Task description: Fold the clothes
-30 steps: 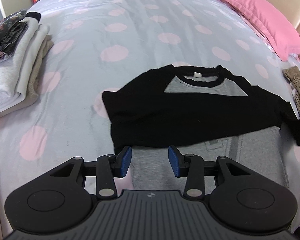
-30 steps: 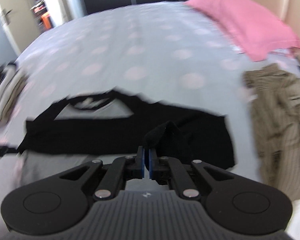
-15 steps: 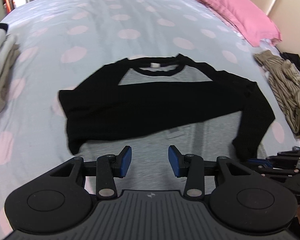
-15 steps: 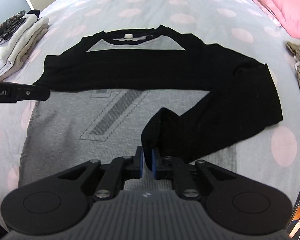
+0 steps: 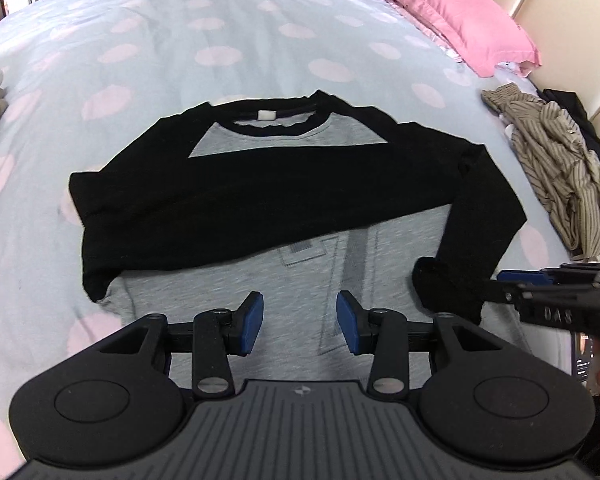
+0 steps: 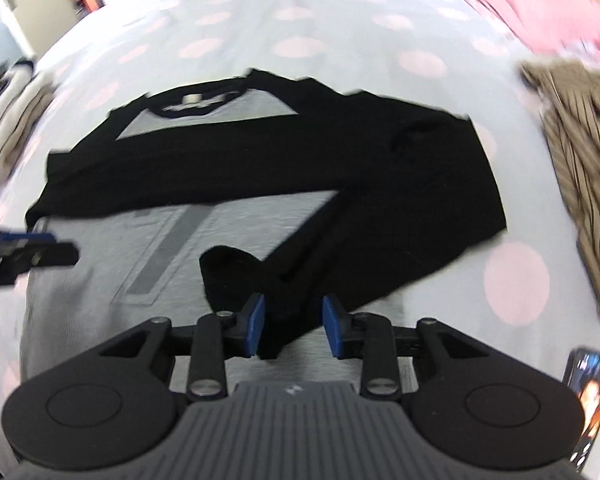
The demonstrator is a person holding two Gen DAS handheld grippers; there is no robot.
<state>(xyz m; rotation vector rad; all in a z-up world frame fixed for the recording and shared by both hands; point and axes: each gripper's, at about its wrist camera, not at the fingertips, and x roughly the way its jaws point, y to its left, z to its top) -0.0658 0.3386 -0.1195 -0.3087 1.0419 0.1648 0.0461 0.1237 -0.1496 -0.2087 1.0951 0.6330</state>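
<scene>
A grey shirt with black raglan sleeves (image 5: 300, 184) lies flat on the bed, collar at the far side. One black sleeve is folded across the chest. The other sleeve runs down the right side, its cuff (image 6: 236, 276) resting on the grey front. My right gripper (image 6: 293, 326) hangs low over that sleeve end; its jaws are opening, with the black fabric lying loose between them and the pads not pressing it. My left gripper (image 5: 300, 322) stands open over the shirt's grey lower front, with nothing held. The right gripper's tip (image 5: 540, 280) shows at the left wrist view's right edge.
The bedspread (image 5: 180, 40) is pale with pink dots. A pink pillow (image 5: 440, 12) lies at the far right by a beige headboard (image 5: 572, 20). A crumpled striped garment (image 5: 572, 176) sits right of the shirt. Folded clothes (image 6: 8, 112) are stacked at the left. A phone (image 6: 590, 372) lies near right.
My right gripper came down with the black sleeve end, laid it on the grey front and parted its jaws. My left gripper slid right along the shirt's lower part, staying open.
</scene>
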